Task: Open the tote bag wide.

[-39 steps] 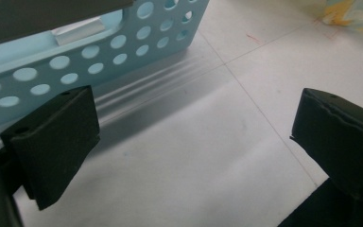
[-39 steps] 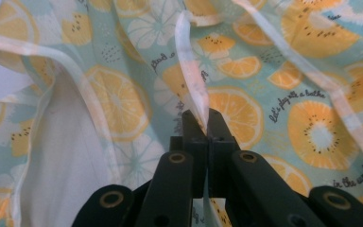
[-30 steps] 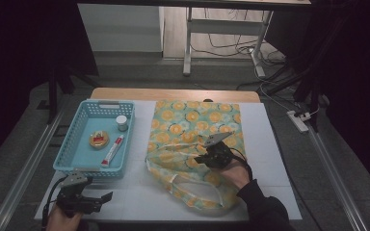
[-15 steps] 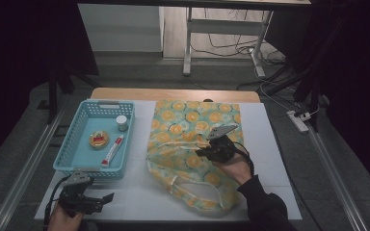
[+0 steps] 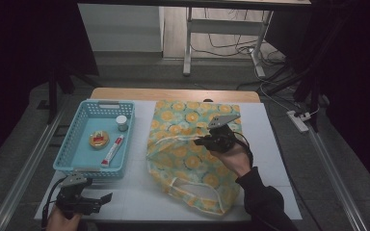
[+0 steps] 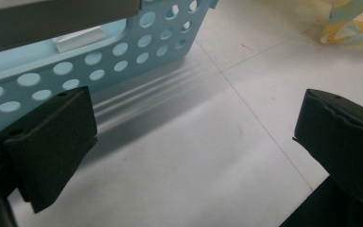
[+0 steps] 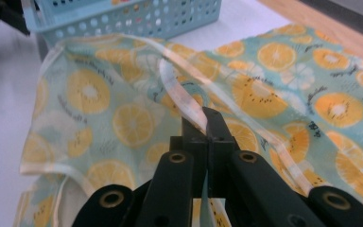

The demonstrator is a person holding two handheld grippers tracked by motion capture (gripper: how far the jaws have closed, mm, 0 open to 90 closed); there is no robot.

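A teal cloth bag (image 5: 192,159) printed with orange slices lies flat in the middle of the white table (image 5: 274,159). My right gripper (image 5: 198,141) hovers over its centre, pointing left, shut on the bag's pale handle strap (image 7: 179,90), and the strap rises off the cloth to the pinched jaws (image 7: 207,124). My left gripper (image 5: 103,198) rests low at the table's front left, just in front of the blue basket (image 5: 62,154). Its jaws (image 6: 194,132) stand wide open over bare table, with nothing between them.
The perforated blue basket (image 6: 99,56) holds a small white jar (image 5: 121,122), a round orange item (image 5: 98,140) and a red-and-white tube (image 5: 112,149). A bag corner (image 6: 354,23) lies off to the right of the left gripper. A wooden edge (image 5: 173,94) borders the table's far side.
My right gripper has risen with the strap in it, pulling the strap and the bag's upper cloth up. The left gripper has stayed where it was.
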